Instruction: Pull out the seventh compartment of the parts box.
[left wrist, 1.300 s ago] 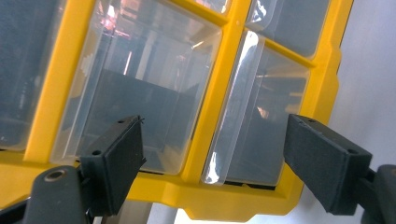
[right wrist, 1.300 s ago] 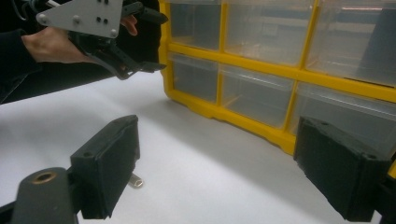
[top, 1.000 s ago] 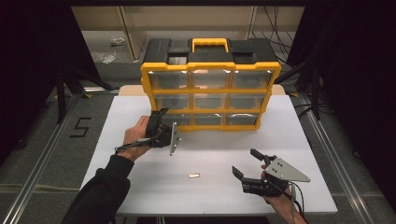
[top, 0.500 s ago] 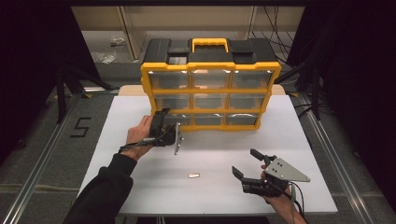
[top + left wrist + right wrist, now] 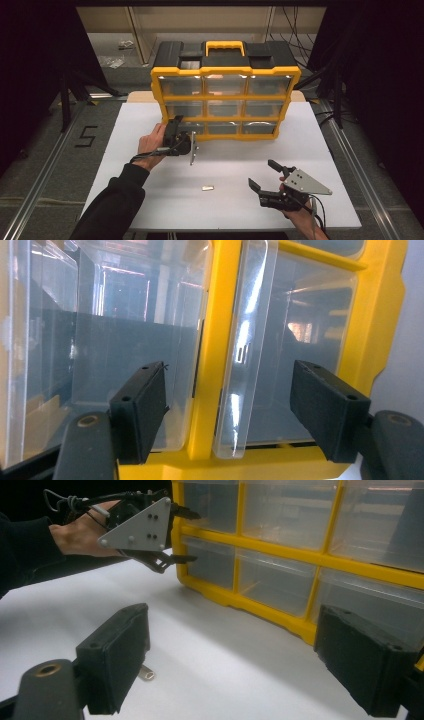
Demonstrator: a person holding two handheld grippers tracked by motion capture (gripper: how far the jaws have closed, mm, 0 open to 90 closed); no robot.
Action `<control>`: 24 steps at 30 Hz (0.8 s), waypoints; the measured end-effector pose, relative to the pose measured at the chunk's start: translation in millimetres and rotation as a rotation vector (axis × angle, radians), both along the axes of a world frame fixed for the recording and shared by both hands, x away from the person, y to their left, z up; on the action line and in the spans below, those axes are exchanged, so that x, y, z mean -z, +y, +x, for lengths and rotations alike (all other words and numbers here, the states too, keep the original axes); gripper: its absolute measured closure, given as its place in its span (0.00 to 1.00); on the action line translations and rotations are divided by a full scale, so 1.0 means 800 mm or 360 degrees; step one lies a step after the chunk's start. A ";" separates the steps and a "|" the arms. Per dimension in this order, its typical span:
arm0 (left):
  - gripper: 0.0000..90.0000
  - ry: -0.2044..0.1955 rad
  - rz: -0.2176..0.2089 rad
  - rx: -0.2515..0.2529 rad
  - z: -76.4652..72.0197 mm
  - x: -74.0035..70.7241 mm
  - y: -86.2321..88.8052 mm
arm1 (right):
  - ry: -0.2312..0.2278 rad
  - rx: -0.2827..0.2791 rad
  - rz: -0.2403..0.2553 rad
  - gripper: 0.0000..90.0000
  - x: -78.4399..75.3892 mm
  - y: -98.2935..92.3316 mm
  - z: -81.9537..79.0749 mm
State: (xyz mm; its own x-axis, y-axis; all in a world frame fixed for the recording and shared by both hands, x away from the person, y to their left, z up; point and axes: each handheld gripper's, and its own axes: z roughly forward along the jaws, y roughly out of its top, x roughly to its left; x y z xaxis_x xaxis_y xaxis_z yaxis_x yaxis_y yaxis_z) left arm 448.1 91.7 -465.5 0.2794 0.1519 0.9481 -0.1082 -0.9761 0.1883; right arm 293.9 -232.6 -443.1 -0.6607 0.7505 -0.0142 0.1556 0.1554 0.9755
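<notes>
While the left gripper closes around a clear drawer's handle, ungripped, drawers look empty.

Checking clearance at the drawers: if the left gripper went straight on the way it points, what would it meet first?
Probably the clear drawer front of the yellow organizer, standing between the left gripper jaws, which have just been closing.

Open black jaws – yellow drawer cabinet ahead – white table
</notes>
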 end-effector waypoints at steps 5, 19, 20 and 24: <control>0.38 -0.0022 0.0023 -0.0010 0.002 0.003 -0.001 | 0.0000 -0.0002 -0.0001 0.17 0.000 0.000 0.000; 0.50 -0.0155 0.0067 -0.0034 0.001 0.011 -0.010 | 0.0002 -0.0003 -0.0002 0.17 0.000 0.000 0.000; 0.51 -0.0161 0.0064 -0.0035 0.001 0.011 -0.010 | 0.0000 -0.0003 -0.0002 0.17 0.000 0.000 0.000; 0.54 -0.0189 0.0082 -0.0050 0.000 0.012 -0.012 | -0.0001 -0.0002 -0.0002 0.17 0.000 0.000 0.000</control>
